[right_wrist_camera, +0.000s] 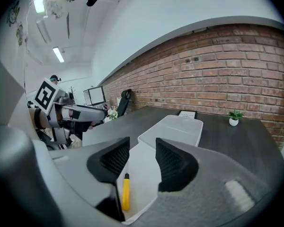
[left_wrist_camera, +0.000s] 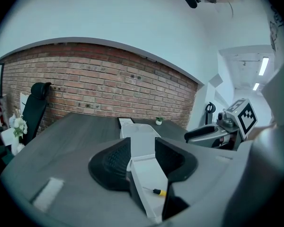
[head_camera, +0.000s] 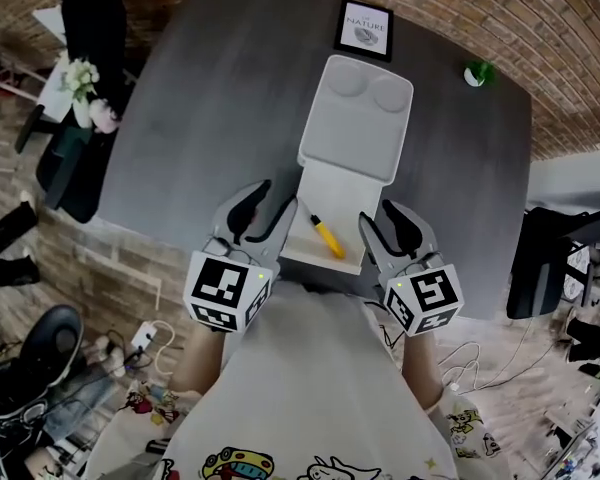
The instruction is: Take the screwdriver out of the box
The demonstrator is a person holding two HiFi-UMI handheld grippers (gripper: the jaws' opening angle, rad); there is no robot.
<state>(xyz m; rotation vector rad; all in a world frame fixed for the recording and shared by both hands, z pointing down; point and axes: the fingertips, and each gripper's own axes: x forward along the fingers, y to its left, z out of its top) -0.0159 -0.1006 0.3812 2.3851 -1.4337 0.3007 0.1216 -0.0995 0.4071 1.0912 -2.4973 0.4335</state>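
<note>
Screwdriver (head_camera: pixel 326 236), yellow-handled, lies loose in the open white box (head_camera: pixel 330 193) in the head view. Left gripper view: left claw (left_wrist_camera: pixel 142 143) wide, empty, facing the box. Right gripper view: right claw (right_wrist_camera: pixel 142 142) likewise. Probably light and stiff, so grasp the handle.

1. Left gripper (head_camera: pixel 268 211): grey shell, black ribbed jaw pads, marker cube (head_camera: pixel 227 293) at its 6 o'clock end (black-and-white squares).
2. Right gripper (head_camera: pixel 382 223): same build.
3. White T-shirt (head_camera: pixel 310 388), cartoon prints at 6 o'clock.
</note>
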